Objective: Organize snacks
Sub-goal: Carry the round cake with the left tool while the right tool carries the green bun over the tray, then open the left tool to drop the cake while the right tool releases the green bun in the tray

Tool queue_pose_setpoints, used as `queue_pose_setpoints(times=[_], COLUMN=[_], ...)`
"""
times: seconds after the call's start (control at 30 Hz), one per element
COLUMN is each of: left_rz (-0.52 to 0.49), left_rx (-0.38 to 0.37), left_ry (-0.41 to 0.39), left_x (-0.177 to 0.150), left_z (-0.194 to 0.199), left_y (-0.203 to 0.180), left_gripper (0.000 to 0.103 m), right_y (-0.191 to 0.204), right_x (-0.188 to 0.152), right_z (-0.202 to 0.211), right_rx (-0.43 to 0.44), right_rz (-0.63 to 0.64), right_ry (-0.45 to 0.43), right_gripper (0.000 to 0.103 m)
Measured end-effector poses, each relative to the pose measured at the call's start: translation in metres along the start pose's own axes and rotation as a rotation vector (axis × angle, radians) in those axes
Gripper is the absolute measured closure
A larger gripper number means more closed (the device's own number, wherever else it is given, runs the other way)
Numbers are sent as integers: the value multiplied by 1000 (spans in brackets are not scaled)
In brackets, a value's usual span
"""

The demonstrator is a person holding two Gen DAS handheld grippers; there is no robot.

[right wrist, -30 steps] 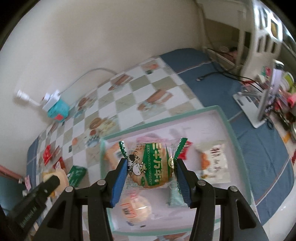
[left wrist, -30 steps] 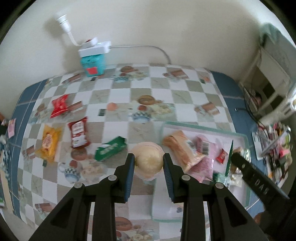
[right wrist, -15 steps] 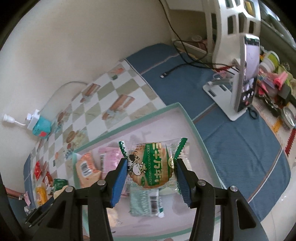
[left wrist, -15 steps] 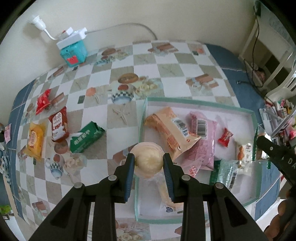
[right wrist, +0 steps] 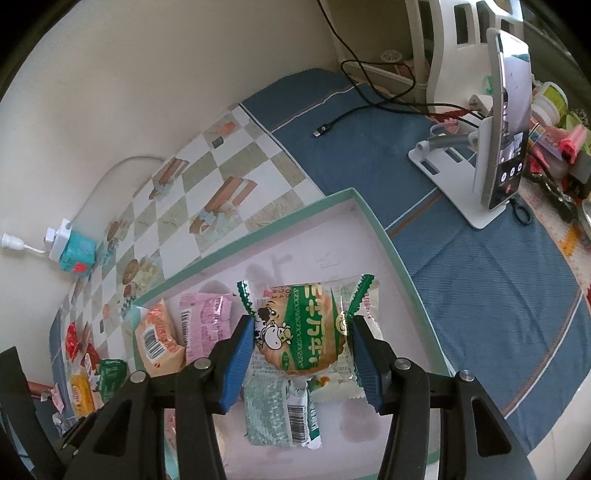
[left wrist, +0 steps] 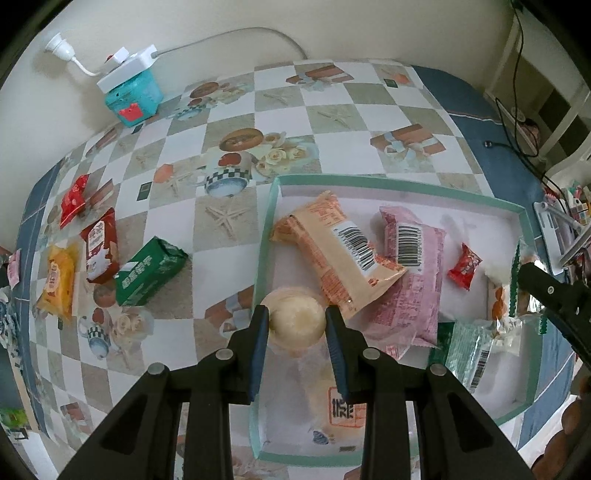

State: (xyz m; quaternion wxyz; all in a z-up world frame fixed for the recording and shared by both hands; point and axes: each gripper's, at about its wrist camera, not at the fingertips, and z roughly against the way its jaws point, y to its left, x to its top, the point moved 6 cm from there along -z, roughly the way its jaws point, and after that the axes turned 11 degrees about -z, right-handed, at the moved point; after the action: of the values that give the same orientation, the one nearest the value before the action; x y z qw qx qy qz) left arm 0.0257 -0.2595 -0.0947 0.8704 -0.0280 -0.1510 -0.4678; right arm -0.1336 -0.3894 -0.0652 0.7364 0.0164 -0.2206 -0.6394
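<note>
Checked vinyl tablecloth printed with teacups, roses and gift boxes (left wrist: 229, 218), spread over the tabletop, bordered at the far side by a plain blue ribbed cloth (right wrist: 491, 295). Near the cream wall (left wrist: 332, 26), a teal cube-shaped box with a red tab (left wrist: 133, 99), topped by a white power adapter (left wrist: 127, 68) with a white cable running off along the wall. On the blue cloth, a smartphone with a lit screen (right wrist: 508, 122) upright on a white folding stand (right wrist: 461, 173). Black charging cable (right wrist: 354, 116) lying loose just beside the stand, plug end on the cloth.
</note>
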Motion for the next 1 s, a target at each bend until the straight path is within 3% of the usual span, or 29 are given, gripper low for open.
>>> queue_pose_setpoints(times=[0.53, 1.0], left_rz=[-60, -40], left_rx=[31, 55], left_ry=[6, -15], left_x=[3, 6], left_z=[-7, 5], left_y=[-30, -25], left_gripper=[70, 67], right_y=[-11, -10], right_x=[6, 8], right_z=[0, 5], right_rx=[7, -6], right_rz=[-20, 21], right_ry=[1, -21], right_gripper=[48, 46])
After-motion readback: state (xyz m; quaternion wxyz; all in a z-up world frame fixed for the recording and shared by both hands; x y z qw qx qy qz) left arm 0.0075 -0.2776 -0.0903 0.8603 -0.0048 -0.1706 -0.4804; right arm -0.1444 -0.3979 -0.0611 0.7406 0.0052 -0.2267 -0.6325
